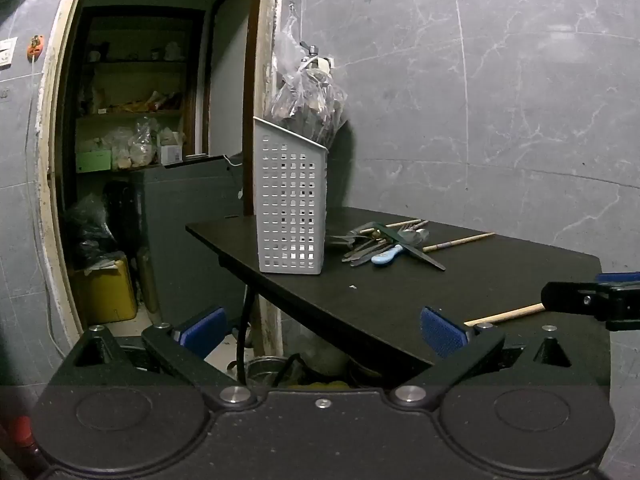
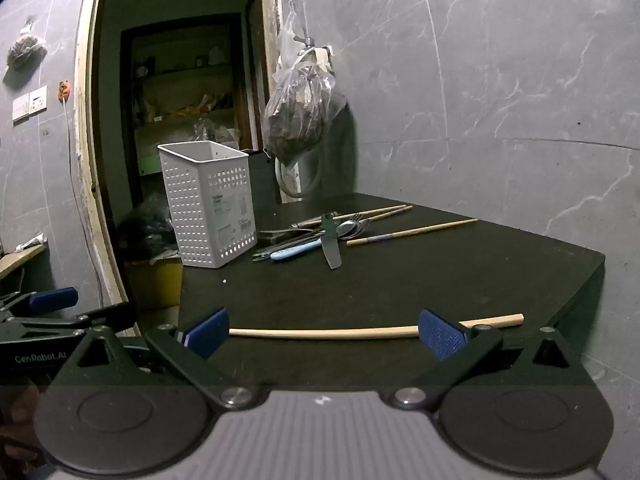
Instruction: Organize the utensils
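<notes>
Left wrist view: left claw point(image 1: 322, 332) spread wide, nothing between its blue pads, hovering off the near-left corner of the dark worktop point(image 1: 460, 292). White perforated utensil holder point(image 1: 291, 204) stands upright near the worktop's left edge. Just right of it, pile of utensils point(image 1: 384, 242): spoons, forks, blue-handled knife, chopsticks. Right claw point(image 1: 576, 300) pokes in at right, over a lone chopstick point(image 1: 506, 314); cannot tell its gap here.

Right wrist view: right claw point(image 2: 322, 330) wide, empty, lone chopstick point(image 2: 340, 333) lying crosswise between the pads on the worktop's near edge. Holder point(image 2: 208, 208) far left, pile point(image 2: 320, 232) beside it. Plastic bag point(image 2: 300, 116) hangs on the wall behind.
</notes>
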`<move>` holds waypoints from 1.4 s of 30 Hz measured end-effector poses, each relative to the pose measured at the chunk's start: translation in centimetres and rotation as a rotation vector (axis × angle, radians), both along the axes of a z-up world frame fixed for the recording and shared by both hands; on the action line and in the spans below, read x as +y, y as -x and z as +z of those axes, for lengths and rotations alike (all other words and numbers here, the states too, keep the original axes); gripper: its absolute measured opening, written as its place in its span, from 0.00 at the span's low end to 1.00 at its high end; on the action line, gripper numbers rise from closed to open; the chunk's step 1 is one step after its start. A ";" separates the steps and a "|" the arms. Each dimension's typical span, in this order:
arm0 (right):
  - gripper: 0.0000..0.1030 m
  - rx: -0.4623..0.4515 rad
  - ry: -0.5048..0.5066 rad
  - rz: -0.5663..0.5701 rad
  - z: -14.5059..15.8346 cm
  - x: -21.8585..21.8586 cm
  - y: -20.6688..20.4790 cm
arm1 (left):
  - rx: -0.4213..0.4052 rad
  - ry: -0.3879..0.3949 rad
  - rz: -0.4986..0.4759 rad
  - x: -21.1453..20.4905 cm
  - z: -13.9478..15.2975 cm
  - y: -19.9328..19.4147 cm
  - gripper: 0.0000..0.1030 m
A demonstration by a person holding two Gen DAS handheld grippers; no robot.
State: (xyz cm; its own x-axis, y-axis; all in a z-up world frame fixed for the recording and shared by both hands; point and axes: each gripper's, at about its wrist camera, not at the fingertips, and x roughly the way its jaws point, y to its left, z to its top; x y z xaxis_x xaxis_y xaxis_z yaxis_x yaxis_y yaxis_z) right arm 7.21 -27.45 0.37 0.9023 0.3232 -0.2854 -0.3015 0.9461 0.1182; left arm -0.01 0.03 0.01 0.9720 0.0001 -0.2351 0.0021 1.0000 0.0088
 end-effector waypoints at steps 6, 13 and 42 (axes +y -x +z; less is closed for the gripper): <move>1.00 -0.001 -0.001 -0.001 -0.1 0.1 -0.2 | 0.002 -0.003 0.000 0.0 0.0 0.0 1.00; 1.00 0.001 -0.003 -0.001 -0.1 0.1 -0.3 | 0.003 -0.003 0.000 0.0 0.0 0.0 1.00; 1.00 0.006 -0.004 -0.001 -0.2 0.3 -0.4 | 0.010 -0.001 0.002 -0.4 -0.5 -0.5 1.00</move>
